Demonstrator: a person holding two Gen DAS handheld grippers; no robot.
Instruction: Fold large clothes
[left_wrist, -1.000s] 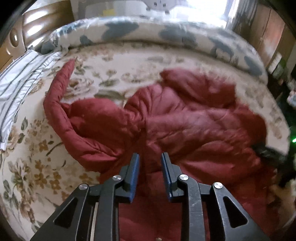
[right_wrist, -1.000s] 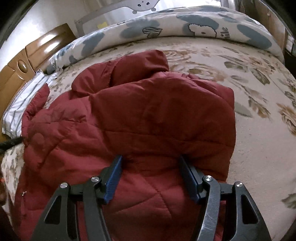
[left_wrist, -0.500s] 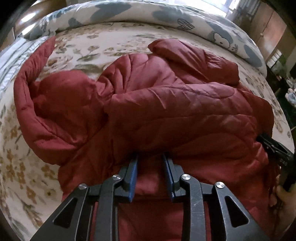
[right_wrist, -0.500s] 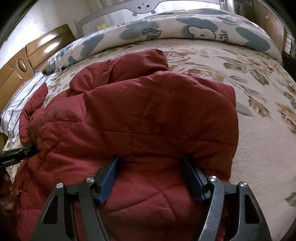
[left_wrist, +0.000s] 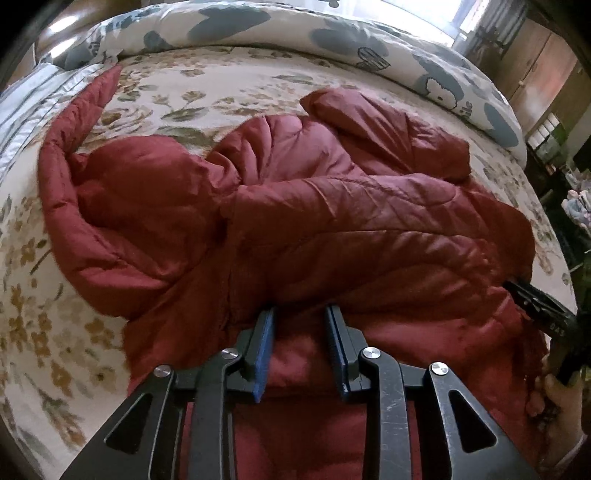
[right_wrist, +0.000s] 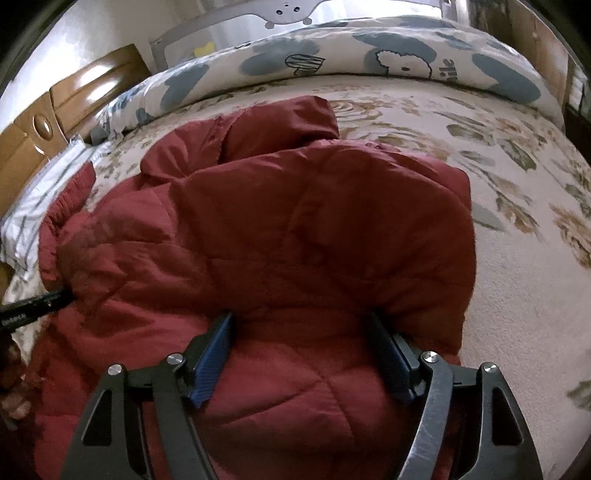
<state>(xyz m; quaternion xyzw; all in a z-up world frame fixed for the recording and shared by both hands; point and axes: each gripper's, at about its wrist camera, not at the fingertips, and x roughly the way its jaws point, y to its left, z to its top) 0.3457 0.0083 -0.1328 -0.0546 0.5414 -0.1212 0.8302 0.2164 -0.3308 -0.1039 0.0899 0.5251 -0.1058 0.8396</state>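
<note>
While both claws' jaws have just been opening | red jacket fold between each, unpinched

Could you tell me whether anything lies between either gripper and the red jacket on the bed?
Nothing visible does. The left gripper and right gripper each already have a fold of the red jacket between their fingers, with the jaws just opening. Only the floral bedspread surrounds it.

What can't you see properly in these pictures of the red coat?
- Left wrist view: the red coat's near hem, hidden behind the left gripper.
- Right wrist view: the coat's near edge, covered by the right gripper.
- Left wrist view: the sleeve tip is blurred.
- Both views: the underside, against the floral bedspread.
</note>
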